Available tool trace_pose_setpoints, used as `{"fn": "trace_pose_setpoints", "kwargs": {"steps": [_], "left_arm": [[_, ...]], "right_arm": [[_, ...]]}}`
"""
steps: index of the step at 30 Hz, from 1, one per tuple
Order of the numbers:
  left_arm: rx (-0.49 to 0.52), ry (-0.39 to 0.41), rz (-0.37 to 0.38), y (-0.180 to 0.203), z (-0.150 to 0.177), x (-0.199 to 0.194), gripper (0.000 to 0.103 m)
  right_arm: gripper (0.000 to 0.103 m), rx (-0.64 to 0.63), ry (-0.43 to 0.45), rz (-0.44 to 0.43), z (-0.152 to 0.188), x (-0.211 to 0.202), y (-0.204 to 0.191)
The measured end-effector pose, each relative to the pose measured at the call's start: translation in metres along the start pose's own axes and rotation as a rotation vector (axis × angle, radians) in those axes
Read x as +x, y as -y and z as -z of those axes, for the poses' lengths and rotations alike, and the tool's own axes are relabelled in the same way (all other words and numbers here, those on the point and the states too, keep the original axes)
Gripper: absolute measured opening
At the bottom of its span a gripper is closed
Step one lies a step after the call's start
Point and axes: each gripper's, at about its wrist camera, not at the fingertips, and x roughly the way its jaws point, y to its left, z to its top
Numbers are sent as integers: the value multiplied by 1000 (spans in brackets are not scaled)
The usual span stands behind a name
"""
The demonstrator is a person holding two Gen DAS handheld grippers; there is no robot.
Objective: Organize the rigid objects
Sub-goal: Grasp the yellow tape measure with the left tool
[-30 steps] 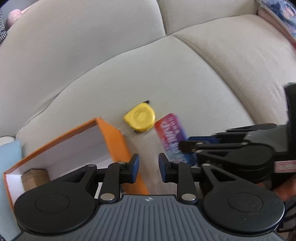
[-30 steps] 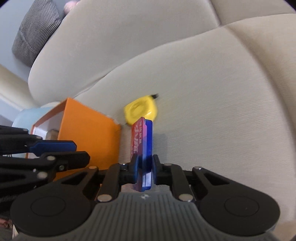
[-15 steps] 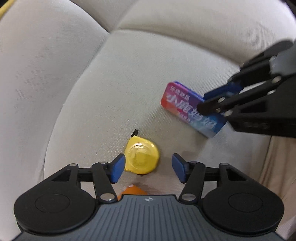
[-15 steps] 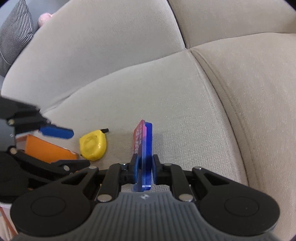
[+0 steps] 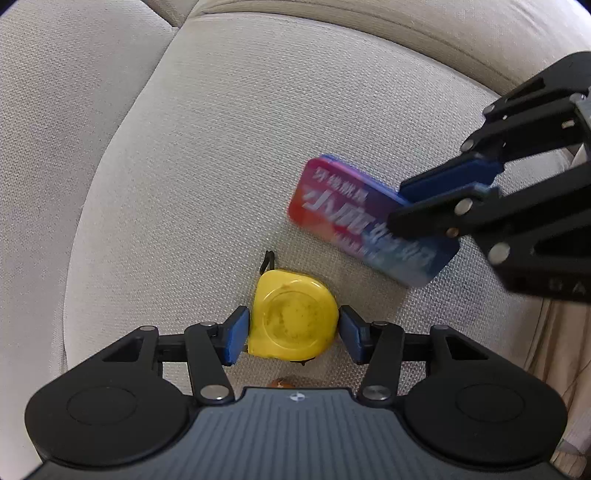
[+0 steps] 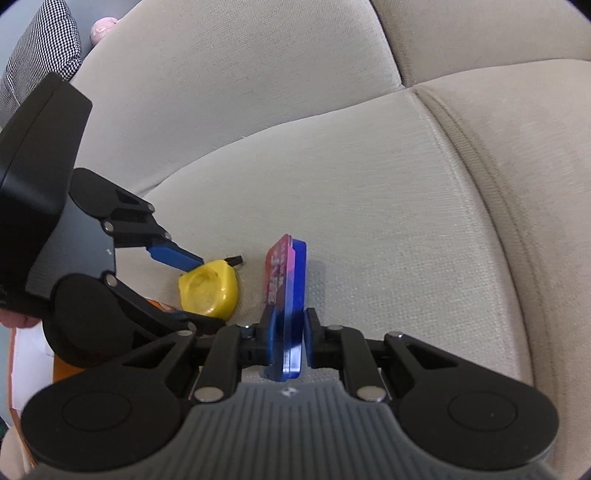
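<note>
A yellow tape measure (image 5: pixel 292 322) lies flat on the beige sofa seat (image 5: pixel 221 147). My left gripper (image 5: pixel 293 334) is open, with one pad on each side of the tape measure, very close to it. The tape measure also shows in the right wrist view (image 6: pixel 208 287), between the left gripper's fingers (image 6: pixel 173 256). My right gripper (image 6: pixel 286 339) is shut on a flat red-and-blue tin (image 6: pixel 286 295), held on edge just above the seat. In the left wrist view the tin (image 5: pixel 354 218) hangs to the right of the tape measure.
An orange box (image 6: pixel 59 369) with a white inside sits at the lower left of the right wrist view, behind the left gripper. A checked cushion (image 6: pixel 37 62) and a pink item (image 6: pixel 101 29) lie beyond the sofa back. Seat seams run to the right.
My left gripper swung away from the orange box, opened wider and moved down around the tape measure. My right gripper carried the tin away from the box, to the right.
</note>
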Motion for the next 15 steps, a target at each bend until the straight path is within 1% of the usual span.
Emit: {"fn": "trace_pose_setpoints", "kwargs": {"steps": [4,7,8,11,13,14,15], "left_arm": [[-15,11,-9,2,1,0,59],[-18,22,-23,6,2,-1,59],[-20,24,-27,7,2,-1,59],[-15,31,-36,11,3,-2,59],[-19,31,-41,13,3,-1,59],[-23,31,-43,13,3,-1,59],[-28,36,-43,14,4,-2,59]], "right_arm": [[17,16,-4,-36,-4,5,-4],[20,52,-14,-72,-7,8,-4],[23,68,-20,-89,-8,10,-4],[22,95,-30,-124,-9,16,-4],[22,129,-37,-183,-10,19,-2],[21,153,-43,-194,-11,22,-1],[21,146,-38,-183,-12,23,-3]]}}
